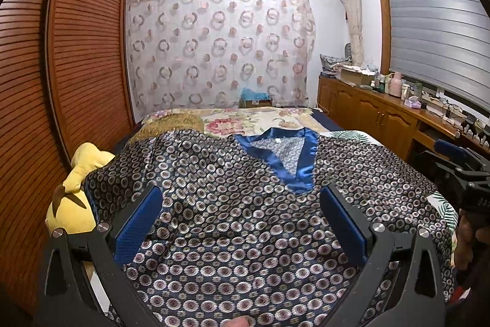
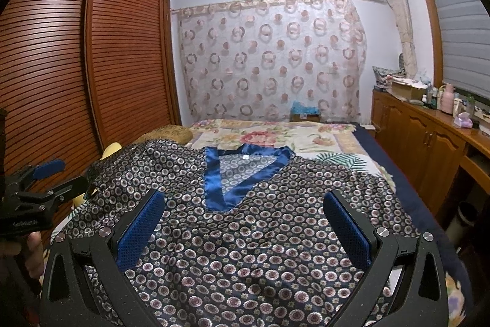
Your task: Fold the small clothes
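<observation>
Satin, dark blue and printed all over with small rings, lies spread face-up across the bed (image 2: 321, 140): this patterned top (image 1: 232, 204) is the piece I am to fold, with its plain blue V-neck trim (image 1: 306, 161) pointing toward me and its collar toward the headboard. Its left sleeve drapes over a yellow plush toy (image 1: 73, 189) at the bed's edge.

I hold my left hand-held gripper (image 1: 242, 222) low over the body of the garment, its blue pads spread wide with nothing between them. My right hand-held gripper (image 2: 245, 226) hangs likewise over the cloth, released and empty.

I judge the folding has not begun; the top looks laid out and roughly smoothed, though ripples remain across the chest. Next I should probably take a sleeve or side edge in each gripper. The fabric looks slippery, so I expect it needs a firm pinch on the hem and a slow carry toward the middle.
</observation>
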Tool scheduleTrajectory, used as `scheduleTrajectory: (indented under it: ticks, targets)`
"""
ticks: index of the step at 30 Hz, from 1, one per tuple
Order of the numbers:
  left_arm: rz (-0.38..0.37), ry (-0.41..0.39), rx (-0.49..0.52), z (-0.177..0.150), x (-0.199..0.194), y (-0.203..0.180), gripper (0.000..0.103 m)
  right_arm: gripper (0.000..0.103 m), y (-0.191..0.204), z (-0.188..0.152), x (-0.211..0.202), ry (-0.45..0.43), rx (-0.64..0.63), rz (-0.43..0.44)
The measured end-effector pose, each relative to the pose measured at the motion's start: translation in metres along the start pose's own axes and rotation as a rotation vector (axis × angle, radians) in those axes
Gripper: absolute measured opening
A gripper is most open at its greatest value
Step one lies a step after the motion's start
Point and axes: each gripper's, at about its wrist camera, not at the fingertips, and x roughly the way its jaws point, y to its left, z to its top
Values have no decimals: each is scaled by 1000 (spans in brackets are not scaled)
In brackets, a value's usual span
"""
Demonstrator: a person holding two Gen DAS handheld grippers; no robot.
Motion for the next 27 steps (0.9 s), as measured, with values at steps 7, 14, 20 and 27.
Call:
scheduleTrajectory:
  ticks: [7,14,20,27]
  targets:
    - [17,53,-12,-12,12,31,103,103,2,1,6,23,-12,30]
    - [37,103,-22,-25,23,56,103,103,4,2,13,51,-21,55]
    - [57,162,-21,-38,31,83,102,103,6,1,17,77,-46,68]
    - [81,232,-68,-58,38,123,92,103,16,0,34,118,-95,92]
